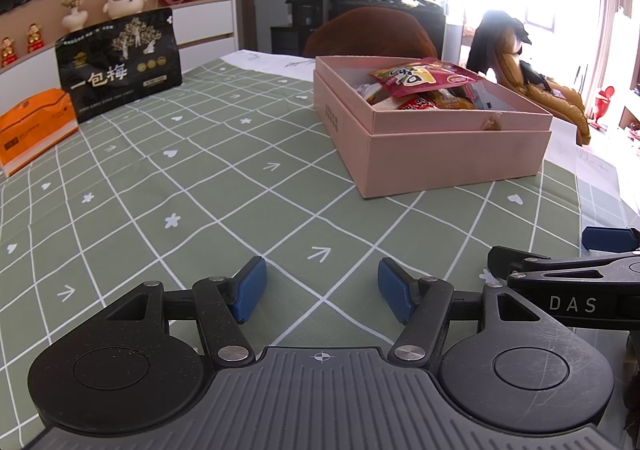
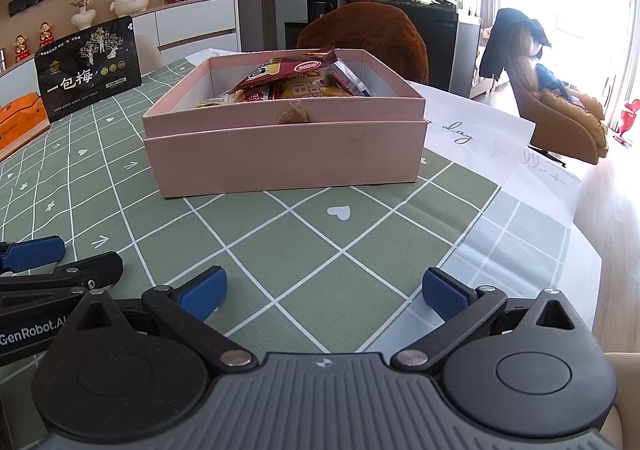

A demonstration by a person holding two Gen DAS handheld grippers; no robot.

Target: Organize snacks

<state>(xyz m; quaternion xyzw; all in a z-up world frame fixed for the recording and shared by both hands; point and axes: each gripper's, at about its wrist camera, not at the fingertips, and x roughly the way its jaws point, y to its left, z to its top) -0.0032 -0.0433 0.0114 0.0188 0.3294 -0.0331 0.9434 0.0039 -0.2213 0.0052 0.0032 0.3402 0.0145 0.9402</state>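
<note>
We hold both grippers low over the green checked tablecloth [image 1: 224,177], side by side and near each other, on the near side of the pink box [image 2: 280,153]. The left gripper [image 1: 322,288] has its jaws spread wide with nothing between them, and the right gripper [image 2: 324,292] is just as wide and just as empty.

The snack packets [image 2: 296,83] lie heaped inside the pink box, some poking above its rim, the pink packet [image 1: 424,79] on top. We judge them light, soft and crinkly, with slick foil skins that could slide out of a loose pinch; their contents may crush, so we would take one by a sealed flat edge rather than across its belly. The box itself looks like stiff card, light enough to shift if we push against a wall.

Left of the box and further back stands the black pouch [image 1: 120,61], upright, with the orange pack [image 1: 34,127] just beside it on the left. The pouch looks fuller and heavier; its top seam seems the safest hold. From our grippers, the box sits ahead and well apart, and the black pouch farther off to the left.
</note>
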